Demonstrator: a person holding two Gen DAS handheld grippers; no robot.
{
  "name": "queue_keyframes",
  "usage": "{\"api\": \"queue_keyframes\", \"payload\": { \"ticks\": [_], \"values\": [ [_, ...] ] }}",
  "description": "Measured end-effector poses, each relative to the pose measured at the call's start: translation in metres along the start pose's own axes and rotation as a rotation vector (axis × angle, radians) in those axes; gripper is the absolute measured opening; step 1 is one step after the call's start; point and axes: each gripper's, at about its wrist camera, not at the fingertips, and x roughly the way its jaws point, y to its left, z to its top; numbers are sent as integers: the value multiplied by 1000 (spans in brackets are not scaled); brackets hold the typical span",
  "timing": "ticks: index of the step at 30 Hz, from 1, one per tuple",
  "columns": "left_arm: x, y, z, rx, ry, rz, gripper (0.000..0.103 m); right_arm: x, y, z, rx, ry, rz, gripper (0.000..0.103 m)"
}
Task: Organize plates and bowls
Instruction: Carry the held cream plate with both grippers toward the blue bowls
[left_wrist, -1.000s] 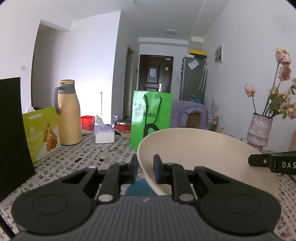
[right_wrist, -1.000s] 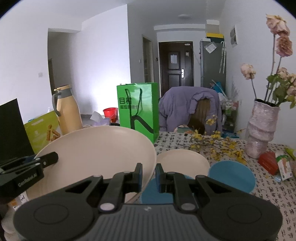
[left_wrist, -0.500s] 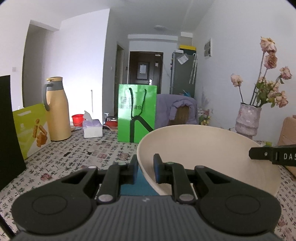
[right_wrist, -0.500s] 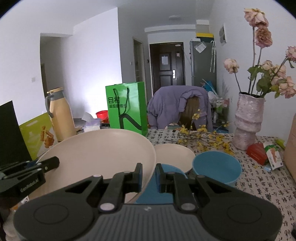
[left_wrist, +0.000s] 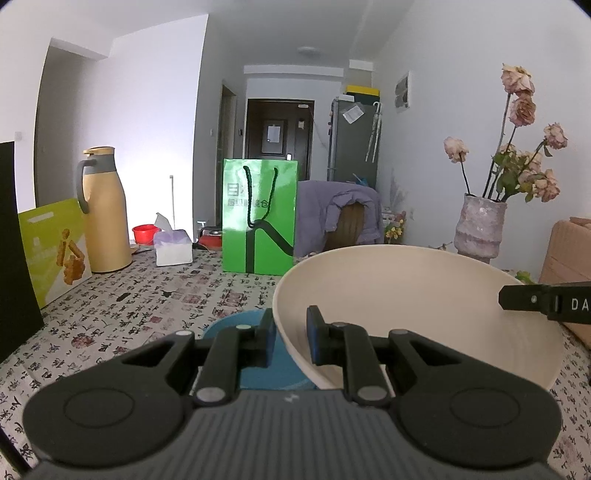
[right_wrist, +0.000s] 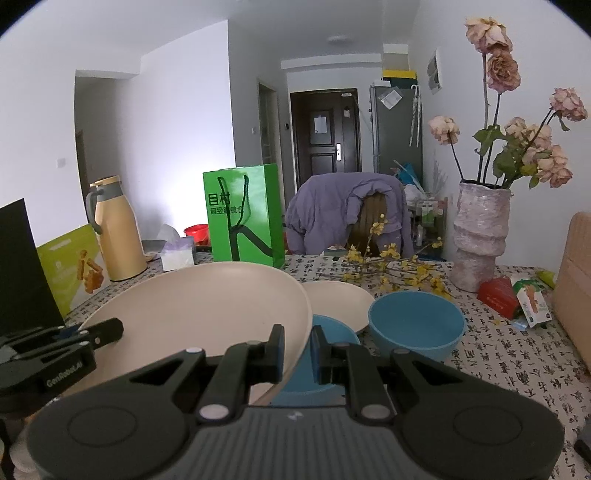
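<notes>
Soft, even daylight; sharp frames with strong fisheye bending.
Brightest on the white wall (left_wrist: 155, 122) behind the thermos (left_wrist: 105, 210), with a faint violet cast there. Dim at the far door (right_wrist: 325, 129). Faint shadows on the patterned surface (left_wrist: 147, 302). Dark vignette in corners; wall edges bowed. No glare, no motion blur.

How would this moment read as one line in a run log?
left claw: shut on cream bowl rim | right claw: shut on opposite rim | below: blue dish
</notes>
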Motion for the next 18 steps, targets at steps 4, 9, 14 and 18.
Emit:
{"api": "queue_keyframes", "payload": {
  "ticks": [4,9,14,18],
  "values": [
    [-3,-3,-4,8,2,-9,17,-4,-3,-6,9,0,-1,14],
    [-8,-6,-10,16,3,-21,18,-9,-6,-14,10,-4,-9,14],
    [-12,-8,-18,22,11,-34,18,-12,-10,-20,15,2,-11,14],
    [-15,-10,-24,24,19,-40,17,-15,-10,-29,13,5,-16,14]
  ]
}}
